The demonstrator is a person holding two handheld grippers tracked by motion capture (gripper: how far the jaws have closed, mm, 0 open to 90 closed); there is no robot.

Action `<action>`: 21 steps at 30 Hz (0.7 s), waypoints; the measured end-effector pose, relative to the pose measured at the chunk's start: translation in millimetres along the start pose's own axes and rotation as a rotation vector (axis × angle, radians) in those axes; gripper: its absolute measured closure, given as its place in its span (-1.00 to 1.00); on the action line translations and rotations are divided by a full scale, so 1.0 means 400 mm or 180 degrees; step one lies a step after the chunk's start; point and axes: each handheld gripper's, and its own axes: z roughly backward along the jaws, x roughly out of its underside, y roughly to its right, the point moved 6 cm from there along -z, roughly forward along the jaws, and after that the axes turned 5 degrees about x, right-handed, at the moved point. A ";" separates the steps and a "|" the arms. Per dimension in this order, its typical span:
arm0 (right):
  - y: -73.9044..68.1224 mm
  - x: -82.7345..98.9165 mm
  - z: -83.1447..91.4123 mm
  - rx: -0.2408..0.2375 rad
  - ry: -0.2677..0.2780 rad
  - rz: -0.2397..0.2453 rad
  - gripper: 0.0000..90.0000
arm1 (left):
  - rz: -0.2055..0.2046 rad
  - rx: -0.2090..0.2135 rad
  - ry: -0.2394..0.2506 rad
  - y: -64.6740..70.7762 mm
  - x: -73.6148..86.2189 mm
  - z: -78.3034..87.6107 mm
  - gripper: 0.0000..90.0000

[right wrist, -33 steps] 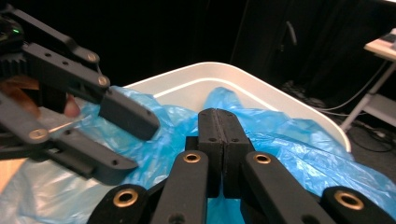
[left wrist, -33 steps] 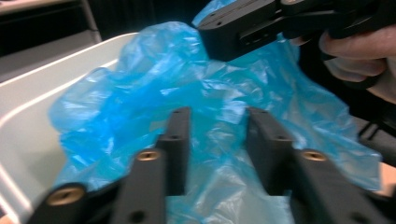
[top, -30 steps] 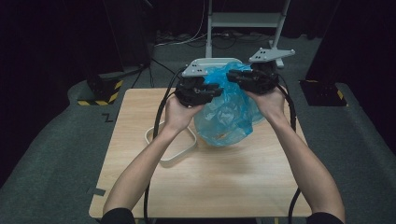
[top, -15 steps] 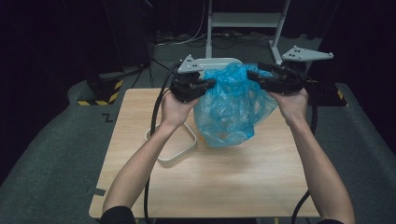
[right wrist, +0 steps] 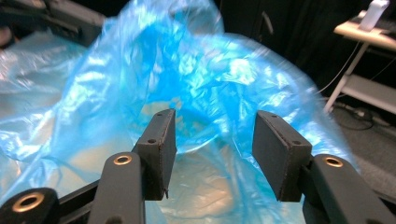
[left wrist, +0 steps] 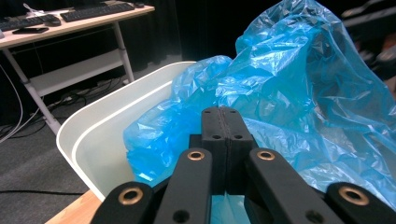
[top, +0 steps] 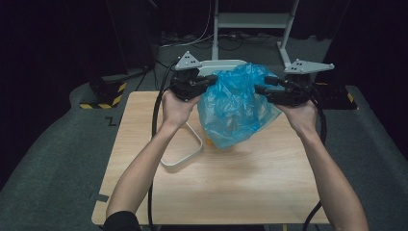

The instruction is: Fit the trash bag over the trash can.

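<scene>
L claw [top: 209, 80] is pressed together, pinching the L edge of the blue plastic bag [top: 235, 108], w/ film caught betw. its pads in the left gripper view. R claw [top: 260, 89] is at the bag's R edge, jaws spread and just been closing, bag film bulging betw. them but pads not pressing on it. Bag hangs betw. both claws above the far part of the wooden surface [top: 240, 183], just in front of the white bin [left wrist: 93, 135]; white loop [top: 185, 149] lies on the surface near the L forearm.
</scene>
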 end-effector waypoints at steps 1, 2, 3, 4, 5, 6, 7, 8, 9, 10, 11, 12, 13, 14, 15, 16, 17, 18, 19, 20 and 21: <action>-0.003 0.004 -0.008 -0.0011 -0.0034 -0.0007 0.15 | 0.0002 0.0001 0.0003 0.001 0.000 0.001 0.99; -0.006 0.007 -0.014 -0.0025 -0.0048 -0.0021 0.17 | -0.0003 0.0002 0.0004 0.001 0.000 0.001 0.99; -0.006 0.008 -0.017 -0.0049 -0.0049 -0.0054 0.21 | -0.0013 -0.0001 -0.0001 0.002 0.000 0.001 0.99; -0.006 0.008 -0.019 -0.0053 -0.0057 -0.0085 0.26 | -0.0030 0.0007 -0.0013 0.004 0.001 0.002 0.99; -0.007 0.008 -0.020 -0.0066 -0.0069 -0.0088 0.35 | -0.0032 0.0005 -0.0014 0.004 0.001 0.002 0.99; -0.007 0.008 -0.020 -0.0075 -0.0072 -0.0091 0.40 | -0.0031 0.0009 -0.0015 0.006 0.001 0.002 0.99; -0.009 0.007 -0.020 -0.0095 -0.0082 -0.0102 0.47 | -0.0037 0.0013 -0.0020 0.006 0.002 0.001 0.99; -0.010 0.007 -0.020 -0.0111 -0.0101 -0.0111 0.54 | -0.0041 0.0013 -0.0024 0.007 0.003 0.001 0.99; -0.012 0.006 -0.021 -0.0124 -0.0109 -0.0120 0.59 | -0.0036 0.0024 -0.0024 0.008 0.004 -0.001 0.99; -0.013 0.005 -0.022 -0.0141 -0.0120 -0.0129 0.64 | -0.0031 0.0025 -0.0024 0.008 0.005 -0.003 0.99; -0.014 0.005 -0.024 -0.0148 -0.0132 -0.0135 0.67 | -0.0032 0.0026 -0.0033 0.008 0.007 -0.005 0.99; -0.013 0.004 -0.026 -0.0138 -0.0127 -0.0142 0.72 | -0.0029 0.0029 -0.0034 0.008 0.008 -0.007 0.99; -0.012 0.003 -0.026 -0.0130 -0.0126 -0.0149 0.78 | -0.0033 0.0030 -0.0046 0.008 0.010 -0.008 0.99; -0.009 0.003 -0.026 -0.0116 -0.0119 -0.0151 0.84 | -0.0034 0.0029 -0.0048 0.008 0.010 -0.009 0.99; -0.008 0.003 -0.025 -0.0102 -0.0114 -0.0147 0.88 | -0.0034 0.0029 -0.0046 0.009 0.010 -0.009 0.99; -0.006 0.003 -0.024 -0.0088 -0.0102 -0.0131 0.91 | -0.0034 0.0026 -0.0042 0.009 0.009 -0.008 0.99; -0.007 0.002 -0.023 -0.0069 -0.0094 -0.0110 0.99 | -0.0045 0.0028 -0.0042 0.010 0.008 -0.007 0.99; -0.009 0.001 -0.021 -0.0048 -0.0089 -0.0073 1.00 | -0.0055 0.0017 -0.0030 0.011 0.006 -0.007 0.99; -0.012 0.000 -0.022 -0.0019 -0.0098 -0.0025 1.00 | -0.0067 0.0018 -0.0034 0.012 0.006 -0.008 0.99; -0.014 -0.001 -0.022 -0.0001 -0.0100 0.0002 1.00 | -0.0084 0.0016 -0.0046 0.014 0.005 -0.009 0.99; -0.016 -0.003 -0.022 0.0011 -0.0105 0.0029 1.00 | -0.0098 0.0032 -0.0061 0.015 0.004 -0.010 0.99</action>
